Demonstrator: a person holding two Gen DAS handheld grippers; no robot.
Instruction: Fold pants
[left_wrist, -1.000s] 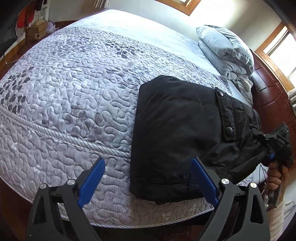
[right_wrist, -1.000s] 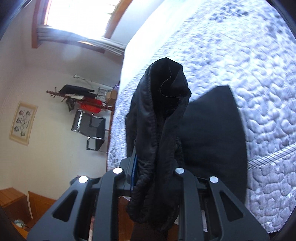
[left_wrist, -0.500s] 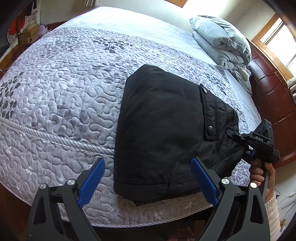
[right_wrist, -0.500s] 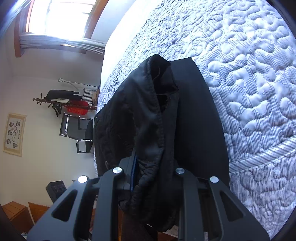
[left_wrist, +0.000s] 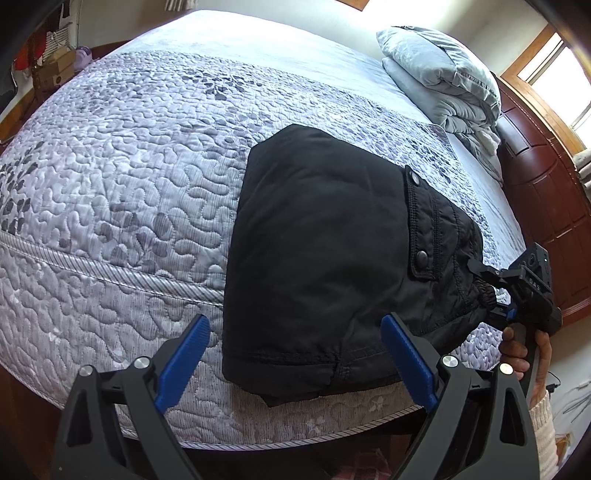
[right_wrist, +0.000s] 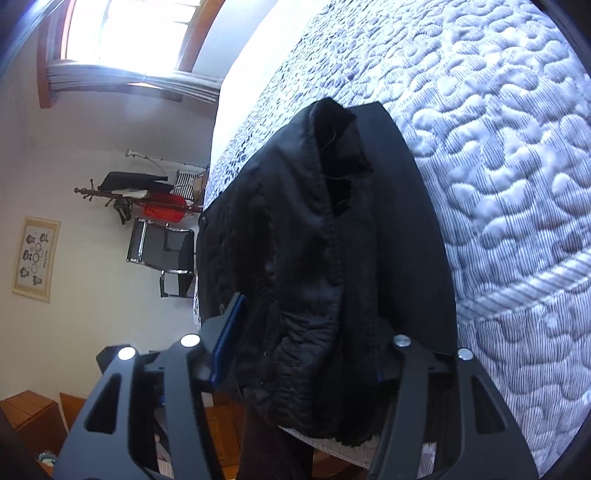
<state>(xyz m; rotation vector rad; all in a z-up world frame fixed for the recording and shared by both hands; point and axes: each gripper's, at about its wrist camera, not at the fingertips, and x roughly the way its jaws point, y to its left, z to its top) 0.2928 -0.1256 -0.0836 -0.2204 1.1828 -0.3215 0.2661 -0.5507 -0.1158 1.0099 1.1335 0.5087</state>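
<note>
Black pants (left_wrist: 325, 240) lie folded into a thick rectangle on the near edge of the bed, a snap pocket flap facing up. My left gripper (left_wrist: 295, 325) hangs open above their near hem, blue pads wide apart and touching nothing. My right gripper (left_wrist: 485, 291) is at the bunched waistband end on the right, held by a person's hand (left_wrist: 517, 350). In the right wrist view its jaws (right_wrist: 310, 332) are opening, and the gathered waistband (right_wrist: 295, 221) still lies loosely between them. The left blue pad (right_wrist: 229, 332) stands off the cloth.
The grey quilted bedspread (left_wrist: 129, 184) stretches far to the left and back. A folded grey duvet (left_wrist: 443, 81) sits by the dark wooden headboard (left_wrist: 546, 206). A chair (right_wrist: 162, 251) and a coat rack (right_wrist: 140, 192) stand beyond the bed.
The right gripper has sunk with the waistband end onto the bed, and its jaws have spread from shut on the cloth to apart. The left gripper has stayed open over the hem.
</note>
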